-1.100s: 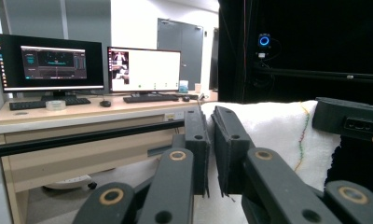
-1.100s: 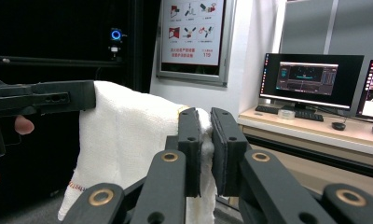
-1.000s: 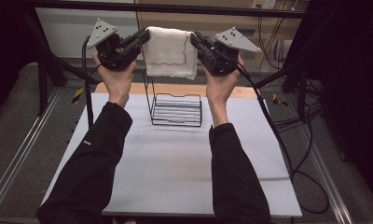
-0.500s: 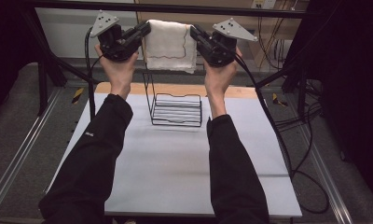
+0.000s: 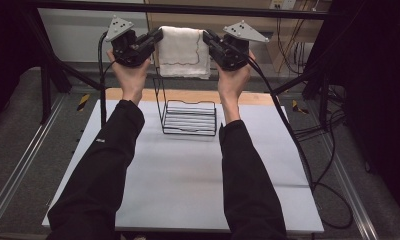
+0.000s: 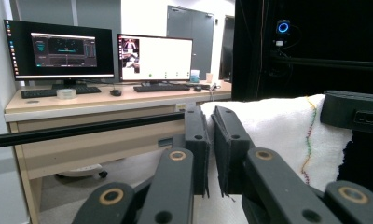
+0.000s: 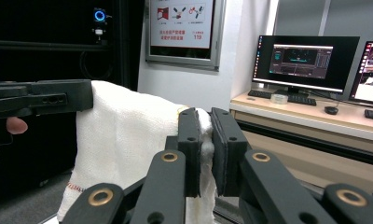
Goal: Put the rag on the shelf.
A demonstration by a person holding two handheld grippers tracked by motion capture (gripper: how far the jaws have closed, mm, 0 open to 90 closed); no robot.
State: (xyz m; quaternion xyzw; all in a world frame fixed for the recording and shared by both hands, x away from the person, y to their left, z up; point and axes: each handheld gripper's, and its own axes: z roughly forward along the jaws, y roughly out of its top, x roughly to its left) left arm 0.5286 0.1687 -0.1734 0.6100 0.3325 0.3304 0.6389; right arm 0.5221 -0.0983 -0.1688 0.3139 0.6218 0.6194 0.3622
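A white towel (image 5: 183,52) with a coloured stitched border hangs stretched between my two grippers, high above a black wire rack (image 5: 190,117). My left gripper (image 5: 158,36) is shut on the towel's left top corner, and my right gripper (image 5: 207,36) is shut on its right top corner. In the left gripper view the jaws (image 6: 211,114) pinch the towel (image 6: 278,135), with the right gripper's body (image 6: 357,112) at the far edge. In the right gripper view the jaws (image 7: 205,116) clamp a fold of the towel (image 7: 124,135), and the left gripper (image 7: 40,100) holds the far end.
The rack stands near the far edge of the white table (image 5: 188,175), before a wooden strip (image 5: 123,94). A black frame bar (image 5: 238,9) crosses overhead. Cables (image 5: 313,150) trail down the right side. A desk with monitors (image 6: 105,56) lies beyond.
Both hands have carried the towel a little farther from the person, slightly upward in the high view. The grip on both corners is unchanged.
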